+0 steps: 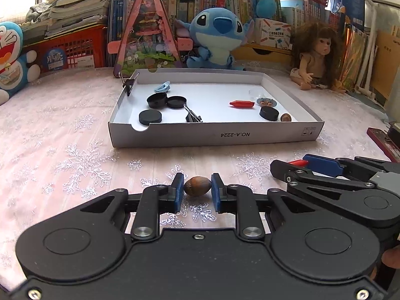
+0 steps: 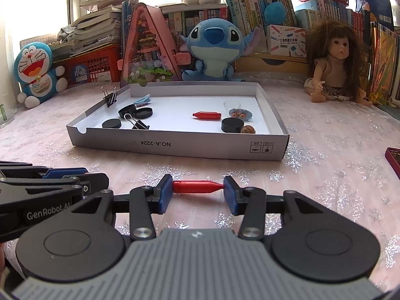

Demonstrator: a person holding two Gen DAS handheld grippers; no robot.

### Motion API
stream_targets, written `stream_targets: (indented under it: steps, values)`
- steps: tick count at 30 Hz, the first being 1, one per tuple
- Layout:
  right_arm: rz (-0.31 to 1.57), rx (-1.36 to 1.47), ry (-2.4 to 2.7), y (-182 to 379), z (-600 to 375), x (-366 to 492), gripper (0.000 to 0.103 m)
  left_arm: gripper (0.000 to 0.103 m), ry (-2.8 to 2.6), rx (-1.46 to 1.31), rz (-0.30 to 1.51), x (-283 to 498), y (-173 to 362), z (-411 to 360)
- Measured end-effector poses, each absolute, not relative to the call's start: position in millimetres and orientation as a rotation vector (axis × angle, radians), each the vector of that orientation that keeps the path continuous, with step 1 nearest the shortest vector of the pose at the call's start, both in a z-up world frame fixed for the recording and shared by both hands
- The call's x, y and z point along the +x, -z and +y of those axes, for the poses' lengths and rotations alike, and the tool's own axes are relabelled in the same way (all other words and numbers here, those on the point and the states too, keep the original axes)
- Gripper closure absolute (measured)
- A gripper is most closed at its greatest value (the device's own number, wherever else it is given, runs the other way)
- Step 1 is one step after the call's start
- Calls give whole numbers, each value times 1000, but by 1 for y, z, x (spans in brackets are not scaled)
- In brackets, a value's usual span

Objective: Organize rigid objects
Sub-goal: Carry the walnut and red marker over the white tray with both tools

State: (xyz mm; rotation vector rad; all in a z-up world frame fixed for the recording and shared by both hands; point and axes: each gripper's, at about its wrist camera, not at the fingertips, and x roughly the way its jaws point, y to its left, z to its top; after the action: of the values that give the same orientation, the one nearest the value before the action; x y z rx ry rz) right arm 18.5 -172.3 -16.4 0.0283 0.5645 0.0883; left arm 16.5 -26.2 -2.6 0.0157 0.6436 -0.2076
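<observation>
My left gripper (image 1: 197, 191) is shut on a brown nut (image 1: 197, 186) just above the pink cloth, in front of the white box (image 1: 215, 135). My right gripper (image 2: 198, 191) is shut end to end on a red bullet-shaped piece (image 2: 197, 186) beside it; it also shows in the left wrist view (image 1: 297, 166). The box (image 2: 175, 146) holds black round caps (image 2: 232, 125), binder clips (image 2: 138, 123), another red piece (image 2: 207, 115), a second nut (image 2: 248, 130) and a blue clip (image 2: 142, 100).
Plush toys (image 2: 212, 47), a doll (image 2: 332, 62), a pink triangular case (image 2: 147, 47), red baskets and books line the back of the table. A dark red object (image 2: 393, 160) lies at the right edge. A binder clip (image 2: 110, 96) grips the box's left wall.
</observation>
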Motion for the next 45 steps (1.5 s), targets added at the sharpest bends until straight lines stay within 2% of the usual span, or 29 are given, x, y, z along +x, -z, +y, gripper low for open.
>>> stream_targets:
  steps: [45]
  values:
    - [505, 26, -46, -7, -187, 27, 54, 81, 138, 7, 588, 47, -37, -11]
